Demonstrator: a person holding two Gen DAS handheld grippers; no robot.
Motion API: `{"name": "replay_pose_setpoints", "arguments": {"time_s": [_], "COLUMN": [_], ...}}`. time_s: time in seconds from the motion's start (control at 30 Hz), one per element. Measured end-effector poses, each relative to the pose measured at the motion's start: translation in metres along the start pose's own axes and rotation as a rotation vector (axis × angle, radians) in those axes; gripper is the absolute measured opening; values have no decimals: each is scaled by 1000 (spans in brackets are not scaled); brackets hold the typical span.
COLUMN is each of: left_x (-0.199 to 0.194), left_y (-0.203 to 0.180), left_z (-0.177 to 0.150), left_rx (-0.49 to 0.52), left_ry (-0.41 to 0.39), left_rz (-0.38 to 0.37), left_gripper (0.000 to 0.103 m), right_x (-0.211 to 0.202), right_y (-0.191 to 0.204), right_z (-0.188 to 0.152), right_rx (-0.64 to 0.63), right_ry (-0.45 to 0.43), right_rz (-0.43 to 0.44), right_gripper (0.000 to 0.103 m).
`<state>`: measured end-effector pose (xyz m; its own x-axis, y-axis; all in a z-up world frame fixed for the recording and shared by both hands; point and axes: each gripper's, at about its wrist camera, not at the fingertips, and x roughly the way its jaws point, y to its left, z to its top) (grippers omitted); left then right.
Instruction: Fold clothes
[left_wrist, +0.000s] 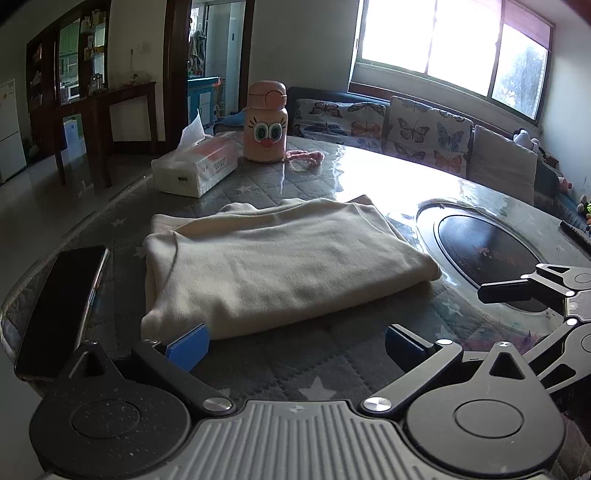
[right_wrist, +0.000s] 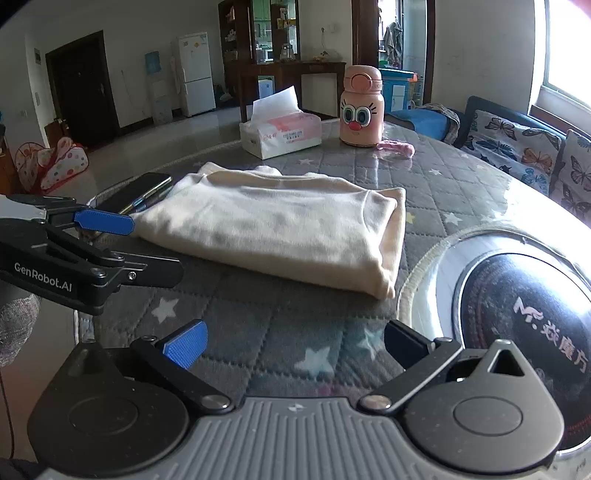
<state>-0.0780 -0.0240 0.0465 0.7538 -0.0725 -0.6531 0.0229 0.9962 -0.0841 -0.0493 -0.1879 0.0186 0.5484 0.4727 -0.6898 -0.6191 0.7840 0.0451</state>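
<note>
A cream garment (left_wrist: 280, 258) lies folded into a flat rectangle on the quilted grey table cover (left_wrist: 332, 365). It also shows in the right wrist view (right_wrist: 273, 229). My left gripper (left_wrist: 295, 345) is open and empty, just short of the garment's near edge, its left pad (left_wrist: 188, 345) close to the cloth. My right gripper (right_wrist: 293, 345) is open and empty, a little back from the garment's near right corner. The left gripper also shows in the right wrist view (right_wrist: 140, 247) at the garment's left edge. The right gripper's fingers (left_wrist: 517, 288) show at the right of the left wrist view.
A black phone (left_wrist: 62, 306) lies left of the garment. A tissue box (left_wrist: 195, 166), a pink cartoon bottle (left_wrist: 266, 122) and a pink cord (left_wrist: 306, 157) stand at the table's far side. A round black hob (left_wrist: 487, 254) is set in the table at right. A butterfly-print sofa (left_wrist: 406, 129) stands behind.
</note>
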Motion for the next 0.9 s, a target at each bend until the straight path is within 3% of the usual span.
{"name": "replay_pose_setpoints", "arguments": {"time_s": [0.9], "left_x": [-15], "left_y": [-10], "left_z": [-22], "left_rx": [15], "left_ry": [18], "left_rz": [10], "left_gripper": [103], "right_x": [-11], "right_y": [19], "right_z": [-22], "right_rx": [52], "right_ry": [25], "right_rz": [-75], "right_gripper": [103]}}
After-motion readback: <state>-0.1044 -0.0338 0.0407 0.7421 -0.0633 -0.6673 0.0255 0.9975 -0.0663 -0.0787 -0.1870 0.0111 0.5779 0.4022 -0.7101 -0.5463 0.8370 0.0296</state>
